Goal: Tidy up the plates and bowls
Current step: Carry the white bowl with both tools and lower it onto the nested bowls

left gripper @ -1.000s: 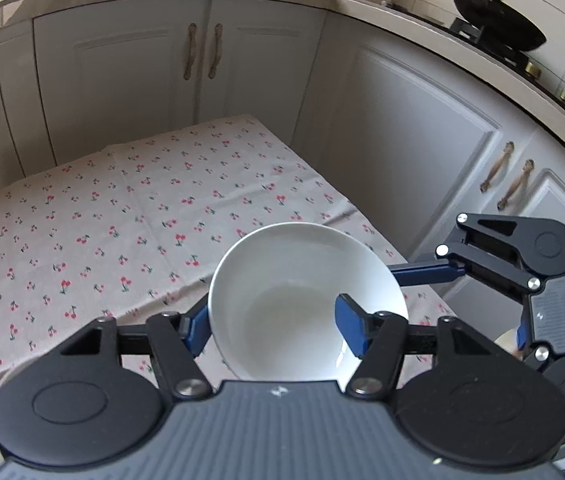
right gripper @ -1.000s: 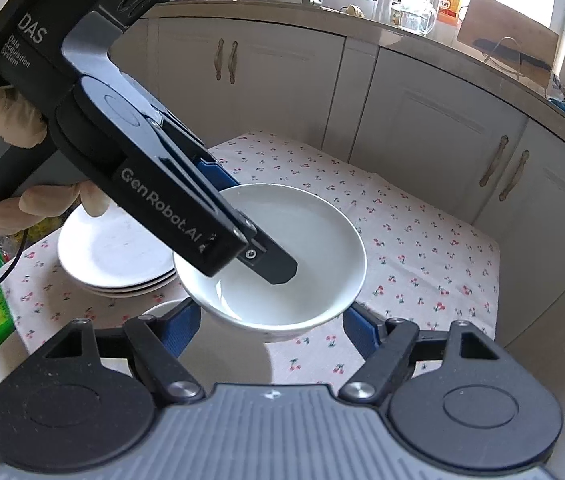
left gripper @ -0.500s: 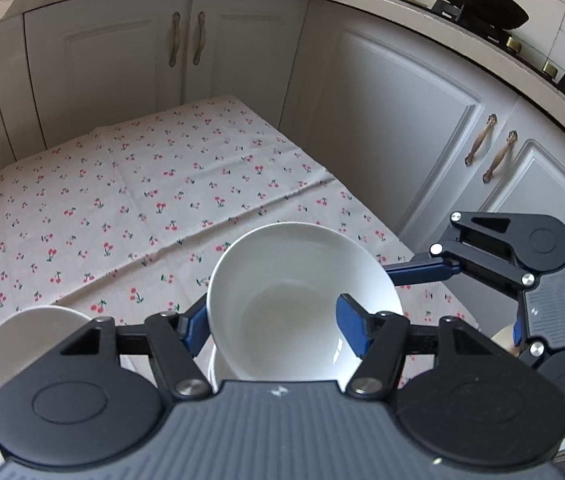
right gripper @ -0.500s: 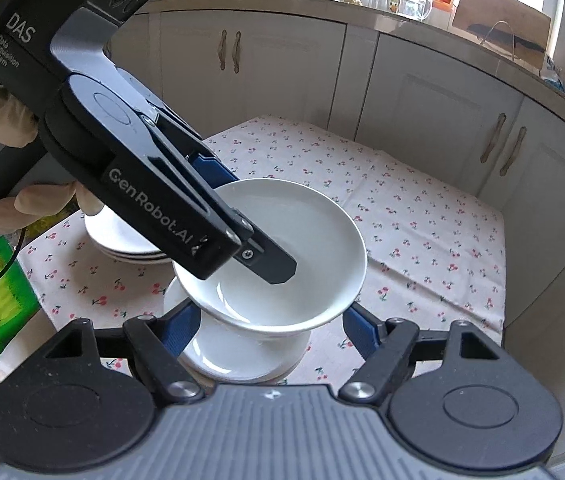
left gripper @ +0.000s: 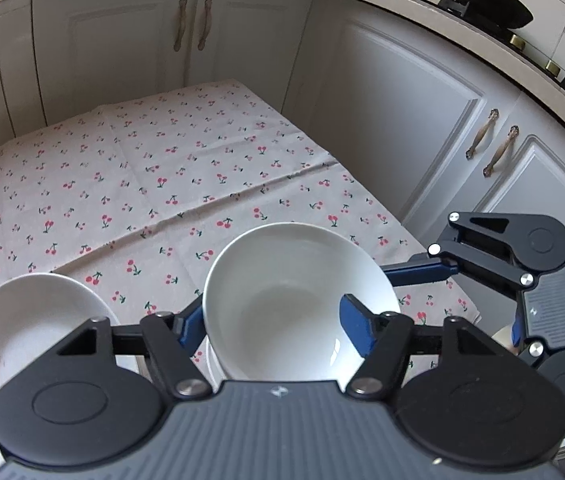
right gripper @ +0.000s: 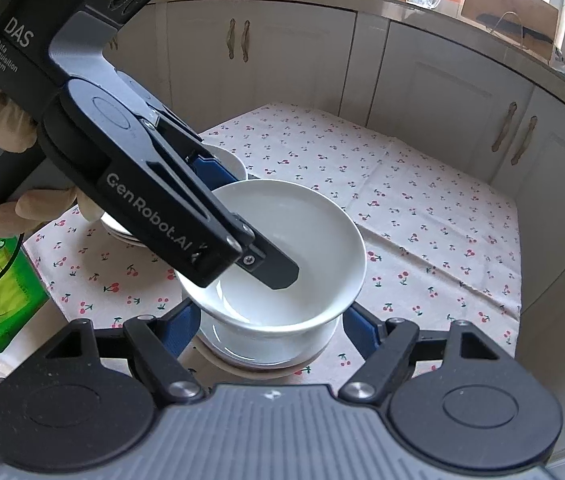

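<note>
White bowl (right gripper: 294, 240) hung tilted over nested bowls (right gripper: 266, 348); left hand-held gripper (left gripper: 272, 322), jaws just opening, straddled its wall; right hand-held gripper (right gripper: 272, 326) flanked it. Couldn't tell if either clamped. Needed levelling before release.

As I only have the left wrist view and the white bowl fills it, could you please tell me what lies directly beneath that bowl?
Observer: A second white bowl stands on the cherry-print tablecloth. The white bowl is tilted and appears to be seated in it.
Operator: Thank you. Where exactly is the right gripper relative to the bowl?
Observer: The right gripper straddles the white bowl from the near side, with one blue finger on each side just below the rim. I cannot tell whether the pads touch it.
</note>
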Demonstrator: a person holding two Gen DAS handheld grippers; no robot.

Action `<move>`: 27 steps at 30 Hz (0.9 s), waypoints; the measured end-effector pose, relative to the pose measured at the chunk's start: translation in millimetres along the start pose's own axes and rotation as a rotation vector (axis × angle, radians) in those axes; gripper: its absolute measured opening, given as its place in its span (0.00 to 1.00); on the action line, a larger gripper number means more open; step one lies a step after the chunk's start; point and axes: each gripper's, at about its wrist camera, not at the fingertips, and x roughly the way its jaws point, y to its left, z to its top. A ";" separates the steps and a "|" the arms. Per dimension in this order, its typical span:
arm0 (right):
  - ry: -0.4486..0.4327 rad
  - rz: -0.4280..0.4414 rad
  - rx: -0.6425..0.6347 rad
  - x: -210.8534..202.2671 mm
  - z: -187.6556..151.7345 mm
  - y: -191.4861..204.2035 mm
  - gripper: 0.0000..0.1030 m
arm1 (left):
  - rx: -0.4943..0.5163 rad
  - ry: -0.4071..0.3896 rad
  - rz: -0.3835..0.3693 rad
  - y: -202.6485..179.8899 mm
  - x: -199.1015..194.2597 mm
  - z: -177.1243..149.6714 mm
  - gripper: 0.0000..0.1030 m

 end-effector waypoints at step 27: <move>0.034 0.008 0.033 8.2 -6.2 -1.6 0.80 | -0.021 0.019 -0.034 5.0 13.8 -2.8 0.66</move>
